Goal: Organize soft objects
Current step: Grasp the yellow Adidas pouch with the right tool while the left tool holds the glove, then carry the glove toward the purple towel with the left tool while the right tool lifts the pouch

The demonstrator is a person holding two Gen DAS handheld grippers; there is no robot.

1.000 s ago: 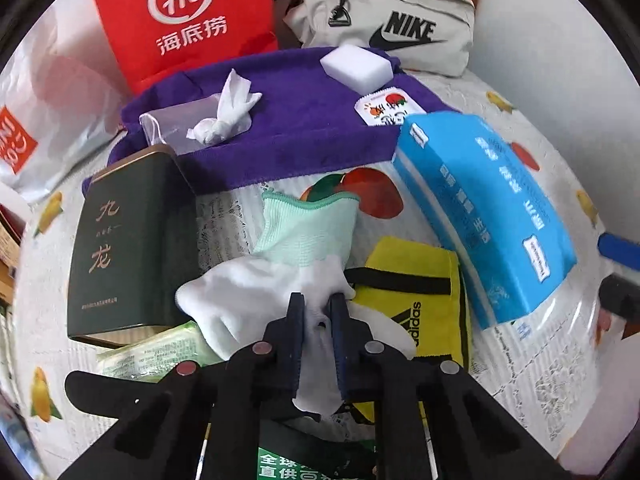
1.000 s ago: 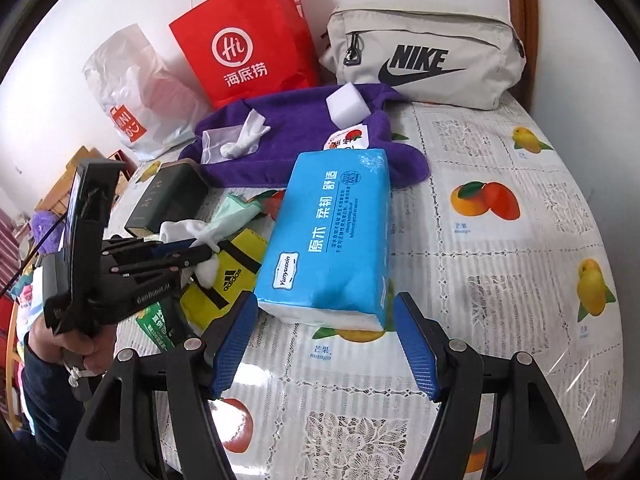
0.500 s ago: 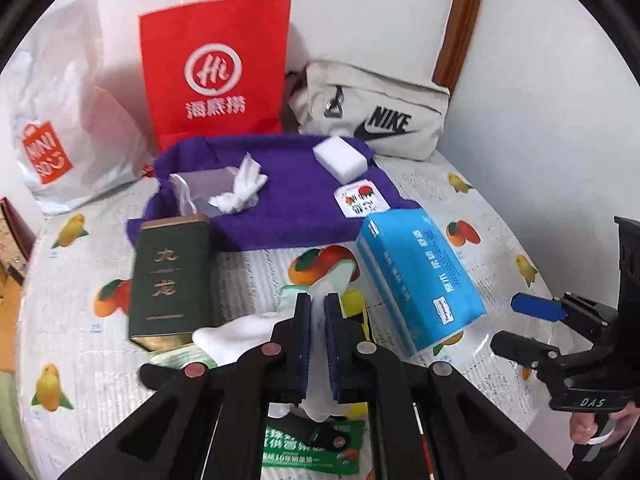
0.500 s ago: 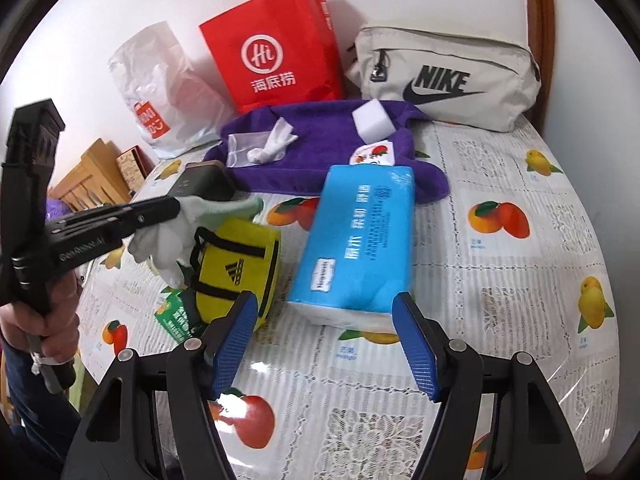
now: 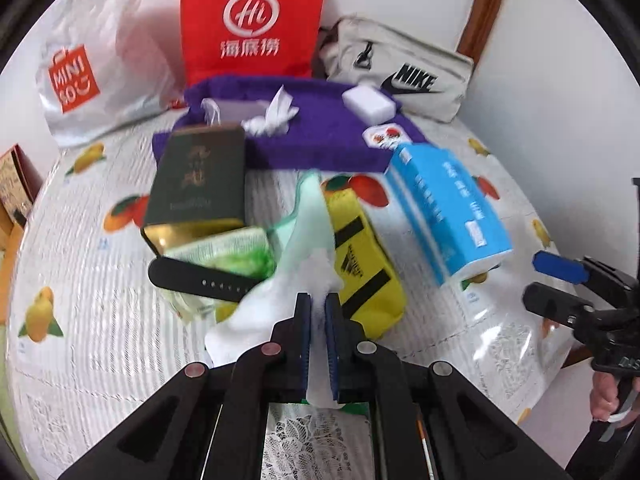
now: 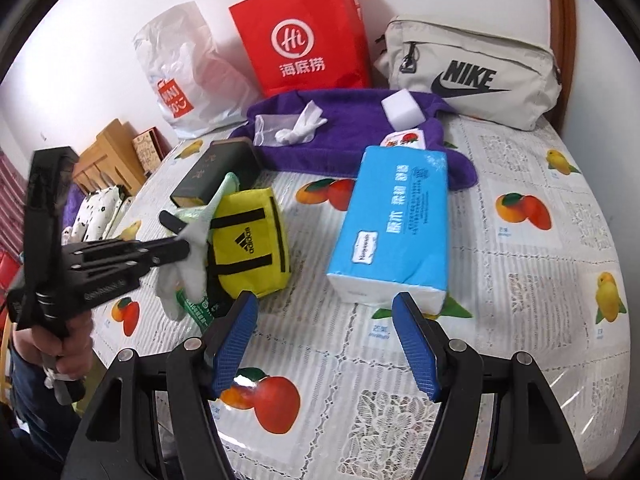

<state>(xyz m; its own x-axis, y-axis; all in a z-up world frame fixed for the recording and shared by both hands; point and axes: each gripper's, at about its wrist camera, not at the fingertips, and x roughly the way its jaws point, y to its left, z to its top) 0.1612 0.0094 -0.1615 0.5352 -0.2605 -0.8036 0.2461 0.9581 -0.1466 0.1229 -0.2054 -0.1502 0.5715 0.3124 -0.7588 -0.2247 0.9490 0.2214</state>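
The limp white knitted glove with a pale mint-green cuff (image 5: pixel 308 240) hangs pinched between the blue-padded fingers of the left tool (image 5: pixel 318 332), which is clenched on its palm; the cuff stretches up and away, the soft fingers droop below, and the glove is lifted above the desk in front of the yellow fabric pouch with black straps (image 6: pixel 250 246). Beside the pouch lie a crinkly green-printed plastic packet (image 5: pixel 224 252) and a black band with small holes (image 5: pixel 196 280), with a dark green rectangular tin with a gold edge (image 5: pixel 196 184) just behind. The blue plastic-wrapped tissue pack (image 6: pixel 396 228), boxy and smooth, lies to the right. Farther back a fluffy purple towel (image 6: pixel 352 140) carries a white foam block (image 6: pixel 402 108) and a crumpled white tissue (image 6: pixel 302 128). The right tool (image 6: pixel 324 344) hovers released, its textured blue pads wide apart, above the glossy fruit-printed lace-pattern desk cover (image 6: pixel 540 280).
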